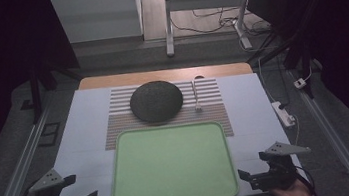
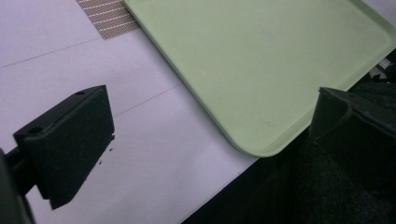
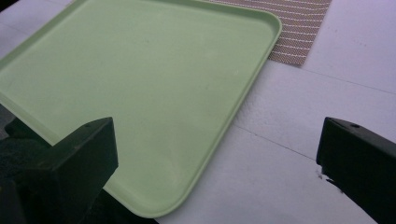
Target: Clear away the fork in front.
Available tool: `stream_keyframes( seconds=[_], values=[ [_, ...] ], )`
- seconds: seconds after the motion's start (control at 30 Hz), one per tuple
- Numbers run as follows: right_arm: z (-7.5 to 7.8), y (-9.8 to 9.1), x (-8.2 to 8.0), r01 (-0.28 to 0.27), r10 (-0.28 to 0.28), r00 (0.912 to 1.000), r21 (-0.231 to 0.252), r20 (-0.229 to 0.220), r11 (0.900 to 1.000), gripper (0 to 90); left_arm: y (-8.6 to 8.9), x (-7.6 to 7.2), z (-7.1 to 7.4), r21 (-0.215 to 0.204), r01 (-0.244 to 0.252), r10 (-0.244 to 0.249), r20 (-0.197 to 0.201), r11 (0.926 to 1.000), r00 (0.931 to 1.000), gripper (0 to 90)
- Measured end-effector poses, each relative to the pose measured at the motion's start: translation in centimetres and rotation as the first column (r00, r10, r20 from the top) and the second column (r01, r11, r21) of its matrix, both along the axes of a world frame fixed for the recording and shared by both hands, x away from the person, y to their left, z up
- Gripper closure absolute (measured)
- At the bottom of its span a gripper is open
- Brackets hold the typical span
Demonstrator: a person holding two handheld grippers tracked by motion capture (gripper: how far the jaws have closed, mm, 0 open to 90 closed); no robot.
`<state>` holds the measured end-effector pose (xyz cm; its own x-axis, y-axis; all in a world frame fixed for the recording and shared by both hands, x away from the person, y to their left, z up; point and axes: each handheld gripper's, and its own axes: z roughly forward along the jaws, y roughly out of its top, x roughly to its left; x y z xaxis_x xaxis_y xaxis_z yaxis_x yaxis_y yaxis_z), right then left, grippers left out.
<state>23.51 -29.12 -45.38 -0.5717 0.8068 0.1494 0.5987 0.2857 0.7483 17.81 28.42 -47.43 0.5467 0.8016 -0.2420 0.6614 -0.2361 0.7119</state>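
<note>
A light green tray (image 1: pixel 119 155) lies empty at the near middle of the white table (image 1: pixel 82 139). Behind it a dark round plate (image 1: pixel 156 100) rests on a striped brown placemat (image 1: pixel 214 110), with a small pale utensil (image 1: pixel 196 95) to its right. My left gripper (image 1: pixel 80 188) hovers open at the tray's near left corner (image 2: pixel 261 149). My right gripper (image 1: pixel 251 166) stands open at the tray's near right corner (image 3: pixel 154 210). Both grippers' jaws are wide apart with nothing between them, seen in each gripper view (image 2: pixel 205 135) (image 3: pixel 217 158).
The table's near edge runs just below both grippers. Beyond the far edge stand a white desk frame (image 1: pixel 168 23) and loose cables (image 1: pixel 218 22) on the floor. A white power strip (image 1: pixel 284 113) lies on the floor right of the table. Metal rails flank both sides.
</note>
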Motion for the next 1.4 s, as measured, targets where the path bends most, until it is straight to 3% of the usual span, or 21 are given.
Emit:
stream_keyframes(
  seconds=[0.1,0.23,0.33,0.53,0.97,1.13,1.4],
  values=[
    [0.04,0.11,-0.04,-0.008,0.008,0.9999,-0.008,0.006,0.9999,0.0,0.18,-0.02,-0.01,-0.015,0.0,0.0,-0.002,0.9999,1.0,0.3],
    [0.15,0.0,-0.15,0.025,-0.024,0.9988,-0.042,0.044,0.9988,0.0,0.24,-0.02,-0.02,-0.024,0.001,-0.001,-0.004,0.9997,1.0,0.3],
    [0.06,-0.19,0.07,0.028,-0.027,0.9994,-0.028,0.022,0.9992,0.0,0.21,0.0,-0.03,-0.021,0.004,-0.004,-0.006,0.9998,1.0,0.3],
    [-0.05,0.18,0.15,-0.012,0.013,0.9999,-0.054,0.008,0.9985,0.0,0.27,0.05,-0.06,-0.027,-0.002,0.001,-0.011,0.9996,0.9999,0.8],
    [-0.03,0.19,0.26,0.004,-0.004,1.0,-0.061,-0.004,0.9981,0.0,0.29,0.05,-0.06,-0.029,-0.003,0.003,-0.01,0.9996,0.9999,1.1],
    [0.33,0.38,0.08,0.009,-0.007,0.9991,-0.063,0.042,0.998,0.0,0.34,0.0,-0.05,-0.034,-0.005,0.005,-0.009,0.9994,0.9999,1.1],
    [0.31,0.52,0.4,-0.019,0.023,0.998,-0.056,0.058,0.9982,0.0,0.4,0.02,-0.06,-0.041,-0.007,0.007,-0.009,0.9992,0.9999,1.1]
  ],
)
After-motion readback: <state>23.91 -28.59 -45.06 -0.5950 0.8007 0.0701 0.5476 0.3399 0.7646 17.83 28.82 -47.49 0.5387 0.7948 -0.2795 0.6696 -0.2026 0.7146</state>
